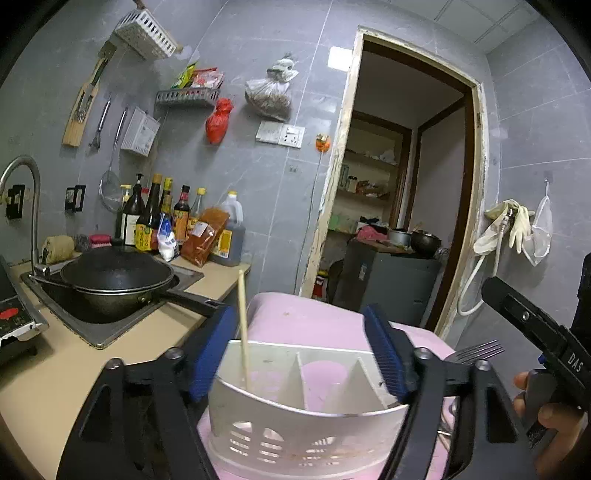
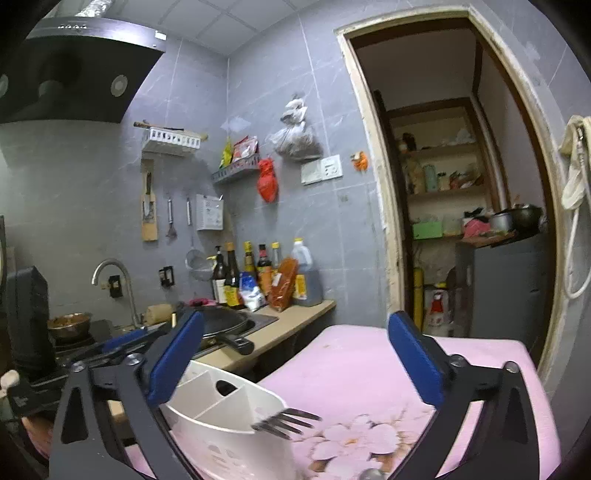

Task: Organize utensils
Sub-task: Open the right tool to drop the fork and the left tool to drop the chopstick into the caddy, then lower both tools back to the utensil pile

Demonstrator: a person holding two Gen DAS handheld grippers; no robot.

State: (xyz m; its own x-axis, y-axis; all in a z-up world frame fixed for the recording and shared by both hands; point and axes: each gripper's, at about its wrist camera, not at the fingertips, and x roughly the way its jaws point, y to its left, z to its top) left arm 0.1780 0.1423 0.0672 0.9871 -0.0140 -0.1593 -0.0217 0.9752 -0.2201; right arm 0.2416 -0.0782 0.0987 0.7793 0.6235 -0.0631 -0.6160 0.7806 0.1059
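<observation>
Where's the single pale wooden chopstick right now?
In the left wrist view, the pale wooden chopstick stands tilted in the leftmost compartment of the white plastic utensil caddy, beside the left gripper's left pad.

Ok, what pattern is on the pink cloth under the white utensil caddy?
Pale flowers on the pink cloth, clearest in the right wrist view.

The walls (image 1: 258, 177) are grey tiles with thin lines between them. A beige desk (image 1: 55, 369) runs along the left wall and has a sink (image 1: 110, 332) set in it, with a bent metal tap (image 1: 22, 173) over it. White baskets (image 1: 146, 33) and a grey shelf (image 1: 186, 96) hang on the wall. A white socket plate (image 1: 280, 133) sits near an open doorway (image 1: 406, 184) with a chipped pale frame. Behind it is a dim room with wooden shelves (image 2: 443, 192). The ceiling (image 2: 236, 22) has white panels. A dark hood (image 2: 74, 74) hangs up high.
</observation>
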